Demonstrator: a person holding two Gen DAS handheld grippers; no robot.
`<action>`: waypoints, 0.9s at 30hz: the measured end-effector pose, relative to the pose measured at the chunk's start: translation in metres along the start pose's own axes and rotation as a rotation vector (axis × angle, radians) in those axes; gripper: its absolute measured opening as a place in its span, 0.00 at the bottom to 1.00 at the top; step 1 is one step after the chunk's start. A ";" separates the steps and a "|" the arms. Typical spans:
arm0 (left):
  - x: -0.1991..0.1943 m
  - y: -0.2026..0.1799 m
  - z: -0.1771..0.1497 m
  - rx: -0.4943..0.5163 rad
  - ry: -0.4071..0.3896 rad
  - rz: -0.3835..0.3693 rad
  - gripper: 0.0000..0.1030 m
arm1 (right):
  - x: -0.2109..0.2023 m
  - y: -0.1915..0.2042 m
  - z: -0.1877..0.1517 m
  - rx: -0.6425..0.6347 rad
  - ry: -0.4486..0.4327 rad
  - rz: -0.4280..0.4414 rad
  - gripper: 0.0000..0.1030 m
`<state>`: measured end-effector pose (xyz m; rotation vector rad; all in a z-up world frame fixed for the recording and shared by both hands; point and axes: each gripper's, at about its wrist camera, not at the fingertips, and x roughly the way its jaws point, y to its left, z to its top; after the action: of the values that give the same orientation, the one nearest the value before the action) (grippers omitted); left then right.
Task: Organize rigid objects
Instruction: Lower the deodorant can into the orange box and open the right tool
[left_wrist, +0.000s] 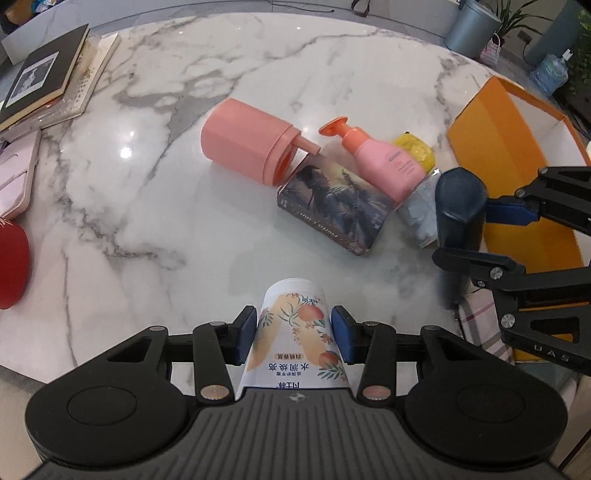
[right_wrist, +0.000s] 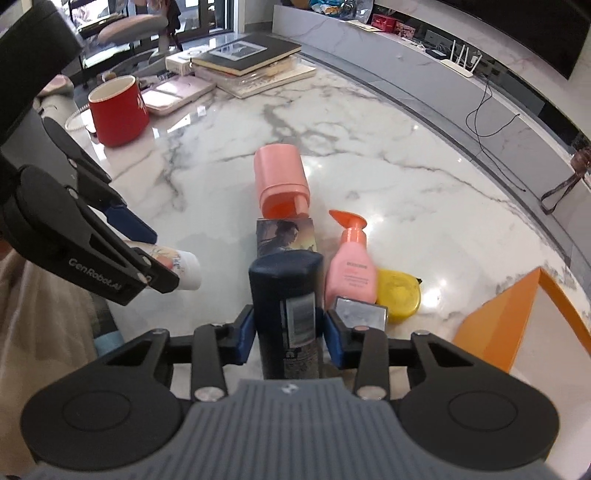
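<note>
— Claws first: what does each pinch?
— Left claw (left_wrist: 293, 334) pinches a white peach-print tube (left_wrist: 295, 332) above the marble worktop (left_wrist: 147, 206); right claw (right_wrist: 290, 334) pinches a dark navy bottle (right_wrist: 286, 314).
— And nearby?
— Pink dispenser (left_wrist: 245, 149) on its side, touching a picture box (left_wrist: 332, 208); pink pump bottle (left_wrist: 384, 158) beside it; orange box (left_wrist: 506, 147) at the right.

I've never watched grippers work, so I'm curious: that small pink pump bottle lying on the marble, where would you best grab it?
Probably across the flat-sided body of the small pink pump bottle, coming from above. It lies tilted against the picture box and the yellow round case, so its sides are crowded, and the orange pump head looks too narrow.
</note>
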<state>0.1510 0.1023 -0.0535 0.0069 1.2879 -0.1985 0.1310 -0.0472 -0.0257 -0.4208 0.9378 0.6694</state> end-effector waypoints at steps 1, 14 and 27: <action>-0.003 -0.001 0.000 -0.003 -0.006 -0.003 0.49 | -0.003 0.000 -0.001 0.004 -0.005 0.000 0.38; -0.055 -0.041 0.005 0.008 -0.135 -0.087 0.49 | -0.074 -0.021 -0.002 0.080 -0.154 -0.067 0.38; -0.090 -0.166 0.037 0.221 -0.269 -0.245 0.49 | -0.168 -0.092 -0.041 0.223 -0.254 -0.303 0.38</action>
<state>0.1373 -0.0522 0.0601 0.0113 0.9917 -0.5340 0.1002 -0.1959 0.0986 -0.2638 0.6800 0.3278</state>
